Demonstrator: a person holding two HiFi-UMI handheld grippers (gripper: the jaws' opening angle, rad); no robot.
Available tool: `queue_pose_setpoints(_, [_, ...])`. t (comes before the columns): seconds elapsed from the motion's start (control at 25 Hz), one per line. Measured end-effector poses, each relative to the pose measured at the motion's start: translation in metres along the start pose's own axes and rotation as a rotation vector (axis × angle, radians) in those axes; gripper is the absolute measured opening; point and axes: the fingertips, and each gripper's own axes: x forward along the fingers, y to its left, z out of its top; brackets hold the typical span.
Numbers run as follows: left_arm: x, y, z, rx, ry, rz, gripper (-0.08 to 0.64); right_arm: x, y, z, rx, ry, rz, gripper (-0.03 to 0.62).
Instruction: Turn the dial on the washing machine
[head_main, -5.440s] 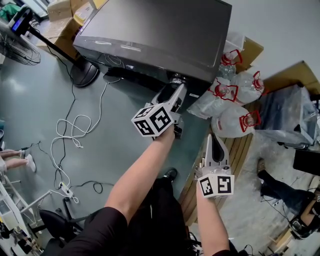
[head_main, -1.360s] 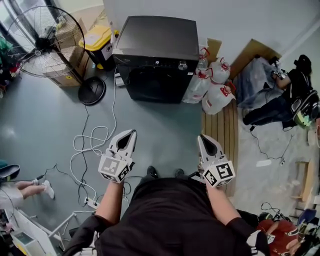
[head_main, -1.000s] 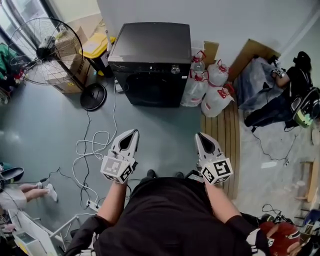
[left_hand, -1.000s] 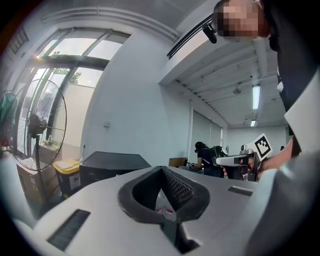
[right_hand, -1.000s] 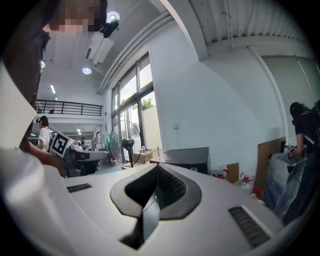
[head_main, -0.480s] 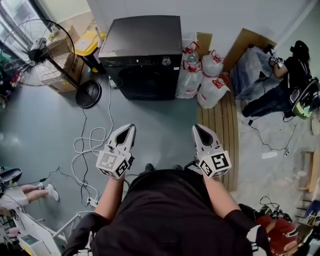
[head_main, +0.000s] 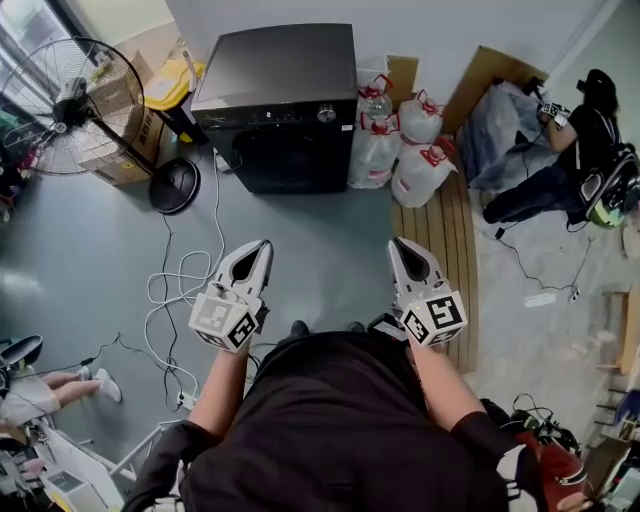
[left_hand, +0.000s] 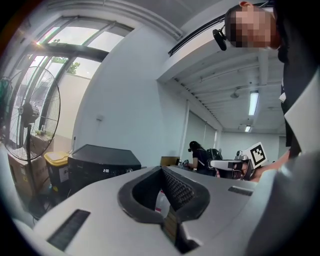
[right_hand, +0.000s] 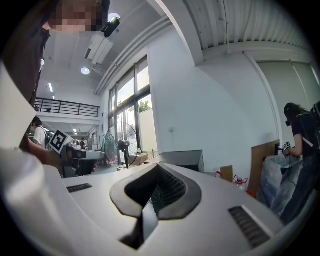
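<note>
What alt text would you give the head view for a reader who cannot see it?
Seen from above, a person holds the left gripper and right gripper, both shut and empty, well back from a black washing machine whose dial nobody touches, water jugs beside it.

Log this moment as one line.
left gripper: shut, empty | right gripper: shut, empty | dial: untouched | washing machine: across the floor from both grippers

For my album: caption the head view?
Shut white left gripper and right gripper held well short of black box-shaped washing machine.
</note>
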Motion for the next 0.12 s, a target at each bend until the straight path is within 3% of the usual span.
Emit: queue_pose_setpoints(0.12, [-0.002,-0.0032,-0.0028,-0.001,0.005,-0.005,0.015,-0.0027,0.0006,0.0004,-0.005,0.0,-0.002,0.021])
